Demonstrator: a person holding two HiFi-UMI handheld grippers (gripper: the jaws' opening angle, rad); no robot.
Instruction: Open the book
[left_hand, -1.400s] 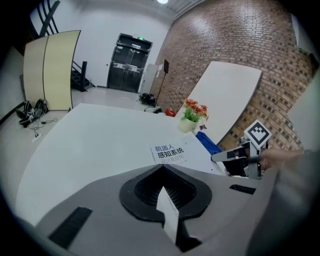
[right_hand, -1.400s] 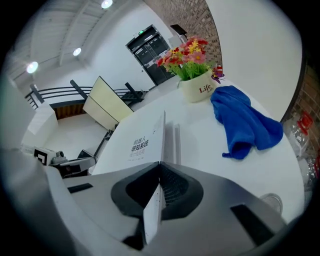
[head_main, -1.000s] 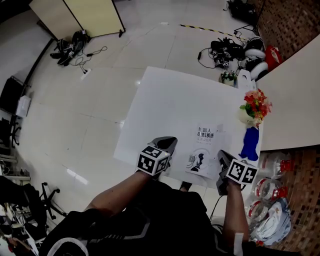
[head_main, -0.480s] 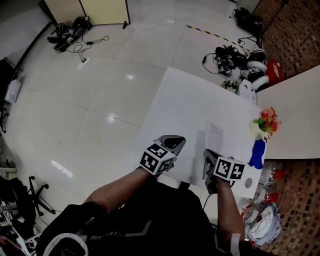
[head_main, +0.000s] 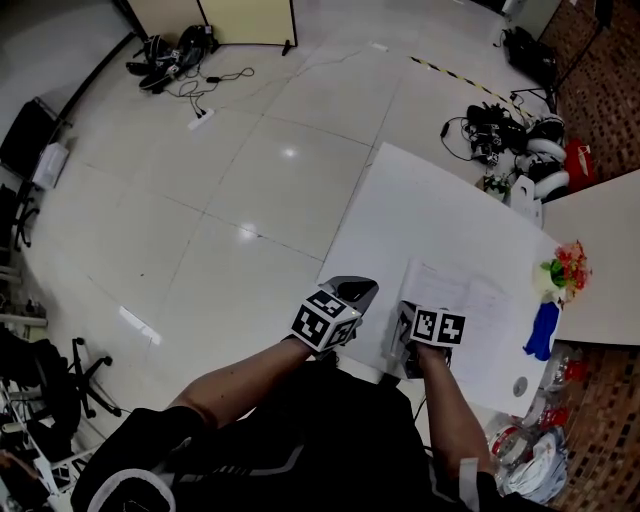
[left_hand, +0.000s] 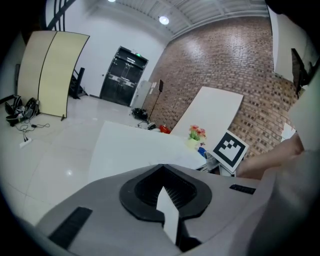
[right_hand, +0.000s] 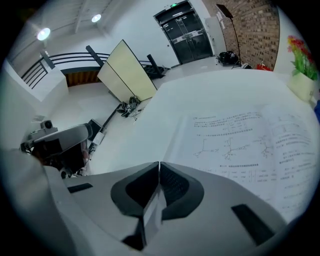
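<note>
Paper pages of the book (head_main: 465, 305) lie open on the table (head_main: 400, 215), right of centre in the head view. They seem light and easy to tear; take one by its outer edge. Left gripper (head_main: 350, 292) and right gripper (head_main: 403, 325) are closed, empty.

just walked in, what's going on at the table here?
A person holds a hand-held gripper in each hand over a white table. The book lies open on it, printed pages with diagrams facing up. The right hand-held gripper sits near the book's left edge, jaws together. The left hand-held gripper is beside it, off the book, jaws also together.
</note>
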